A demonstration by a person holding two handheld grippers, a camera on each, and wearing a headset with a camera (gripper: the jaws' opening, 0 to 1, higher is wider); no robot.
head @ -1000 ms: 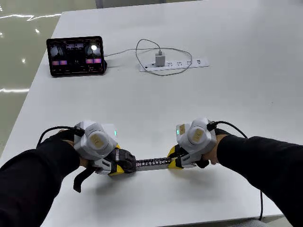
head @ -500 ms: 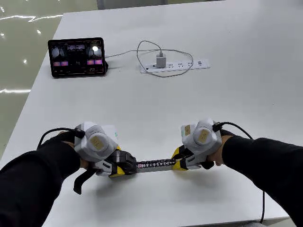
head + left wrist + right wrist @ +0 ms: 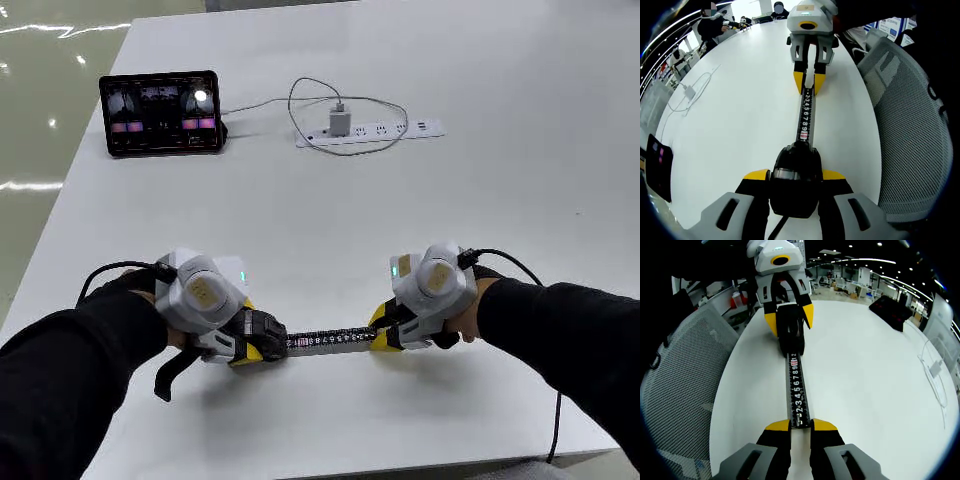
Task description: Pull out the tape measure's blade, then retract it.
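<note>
The left gripper [image 3: 248,342] is clamped on the black tape measure case [image 3: 796,175], near the front edge of the white table [image 3: 400,220]. The blade [image 3: 328,339] runs across to the right gripper [image 3: 384,338], which is closed on its tip. I judge the blade thin, springy and slippery, so the tip needs a firm hold.

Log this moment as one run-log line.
left tool: shut on tape measure | right tool: shut on blade | blade: partly out, straight between tools
</note>
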